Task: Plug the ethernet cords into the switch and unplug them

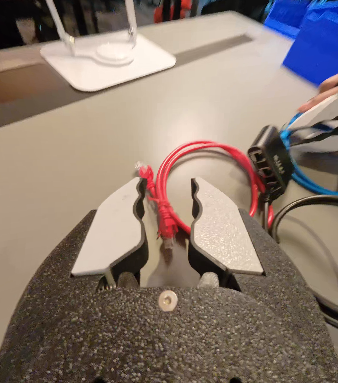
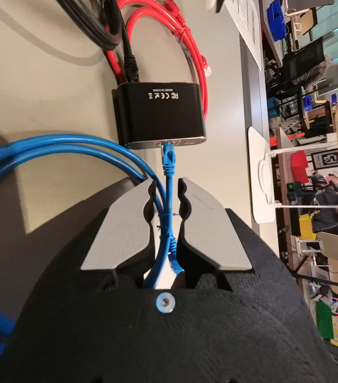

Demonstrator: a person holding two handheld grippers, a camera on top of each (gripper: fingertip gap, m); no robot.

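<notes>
A black switch (image 2: 157, 112) lies on the grey table (image 2: 39, 83). A blue ethernet plug (image 2: 169, 157) sits in its near port. The blue cord (image 2: 60, 145) loops left and runs back between the fingers of my right gripper (image 2: 167, 183), which stand slightly apart around it, just short of the switch. A black plug (image 2: 131, 66) enters the far side. In the left wrist view my left gripper (image 1: 167, 184) is open over the coiled red cord (image 1: 195, 145), with a red connector (image 1: 167, 234) lying between its fingers. The switch (image 1: 267, 163) and the right gripper (image 1: 292, 132) are at the right.
A white stand base (image 1: 110, 62) stands at the back of the table beside a dark slot (image 1: 215, 46). A blue bin (image 1: 329, 41) is at the far right. Black cables (image 1: 309, 201) curl at the near right. A hand (image 1: 329, 87) holds the right gripper. The grippers' ends are close to 20 centimeters from one another. Between my left fingertips and the white stand base (image 1: 110, 62) there is roughly 30 centimeters. It turns up in the right wrist view (image 2: 262, 166) as well.
</notes>
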